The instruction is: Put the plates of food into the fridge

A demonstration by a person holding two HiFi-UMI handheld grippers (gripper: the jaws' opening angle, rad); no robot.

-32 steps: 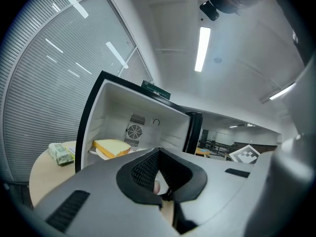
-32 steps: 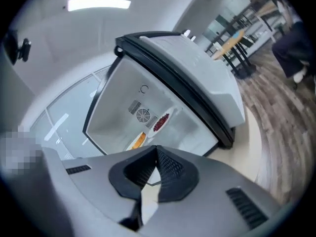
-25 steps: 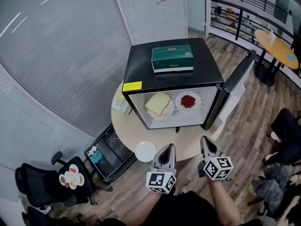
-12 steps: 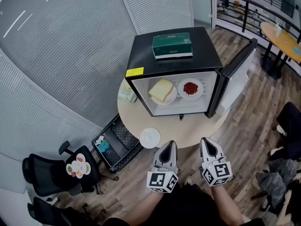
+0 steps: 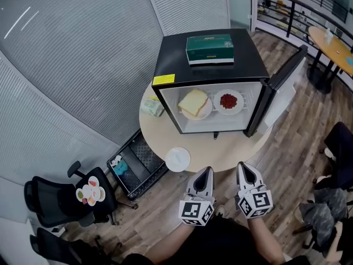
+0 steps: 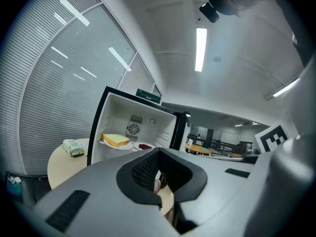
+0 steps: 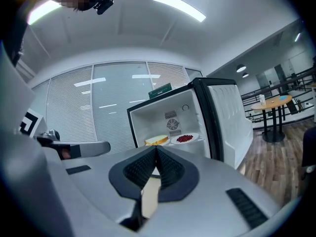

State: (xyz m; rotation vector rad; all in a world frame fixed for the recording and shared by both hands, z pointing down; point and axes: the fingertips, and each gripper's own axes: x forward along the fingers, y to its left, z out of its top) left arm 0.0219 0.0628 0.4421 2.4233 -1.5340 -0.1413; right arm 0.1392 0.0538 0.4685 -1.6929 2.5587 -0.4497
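Just backed off from the fridge [image 5: 176, 59] with left gripper [image 5: 204, 171] and right gripper [image 5: 244, 166] clenched empty, leaving sandwich plate [image 5: 196, 104] and berry plate [image 5: 228, 101] inside it, door [image 5: 287, 81] open: 2 stowed, likely only closing left.

I'm looking at the fridge [image 5: 209, 65] mouth wide open straight ahead, its door [image 5: 284, 84] swung out to the right and walling off that side, so my way in is from the front, across the bare strip of tabletop [image 5: 226, 150]. Inside, the sandwich plate [image 5: 196, 104] and the plate of red food [image 5: 228, 101] fill the width side by side, leaving open room above them. On the left, a white dish [image 5: 177, 159] sits at the tabletop's near edge, a green packet [image 5: 150, 106] lies just beside the fridge wall, and a black crate [image 5: 135, 167] crowds the floor below.
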